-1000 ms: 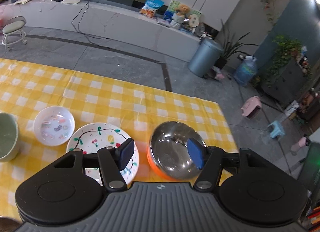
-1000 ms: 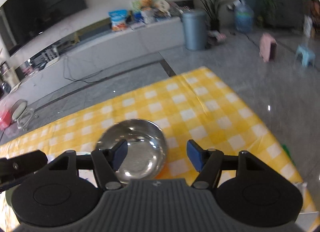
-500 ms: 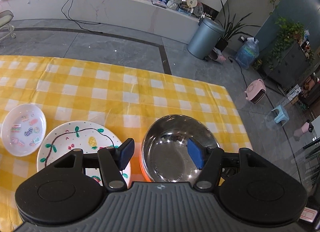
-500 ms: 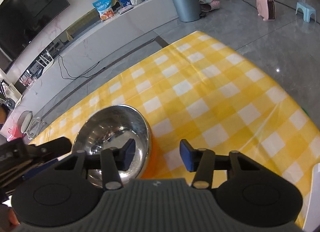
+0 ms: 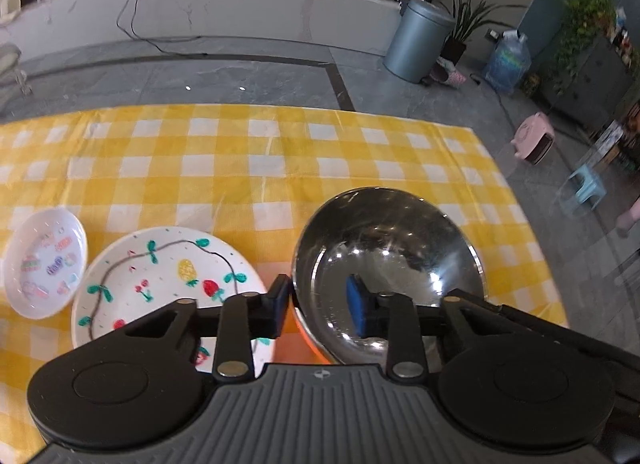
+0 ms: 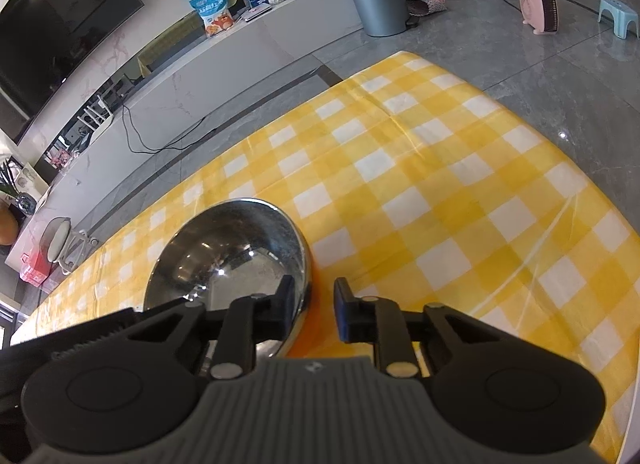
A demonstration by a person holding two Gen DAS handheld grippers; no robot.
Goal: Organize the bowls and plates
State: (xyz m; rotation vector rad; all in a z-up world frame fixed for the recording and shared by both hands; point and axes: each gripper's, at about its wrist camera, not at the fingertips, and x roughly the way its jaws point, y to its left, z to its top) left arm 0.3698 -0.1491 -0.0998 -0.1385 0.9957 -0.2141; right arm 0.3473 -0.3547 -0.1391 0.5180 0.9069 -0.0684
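A steel bowl with an orange outside (image 5: pixel 392 264) sits on the yellow checked tablecloth (image 5: pixel 240 167). My left gripper (image 5: pixel 318 306) straddles its left rim, one finger outside, one inside, jaws narrowed but with a gap. My right gripper (image 6: pixel 312 306) straddles the bowl's (image 6: pixel 228 256) right rim the same way, jaws narrowed. A white painted plate (image 5: pixel 160 276) lies left of the bowl. A small white dish (image 5: pixel 44 260) lies further left.
The table's far edge and right edge are near the bowl, with grey floor beyond. A grey bin (image 5: pixel 416 43), pink heater (image 5: pixel 534 137) and small blue stool (image 5: pixel 584 187) stand on the floor. A long white counter (image 5: pixel 240 3) runs along the back.
Both grippers moved down and closer to the steel bowl and narrowed their jaws over its opposite rims. The green bowl at far left has left the view.
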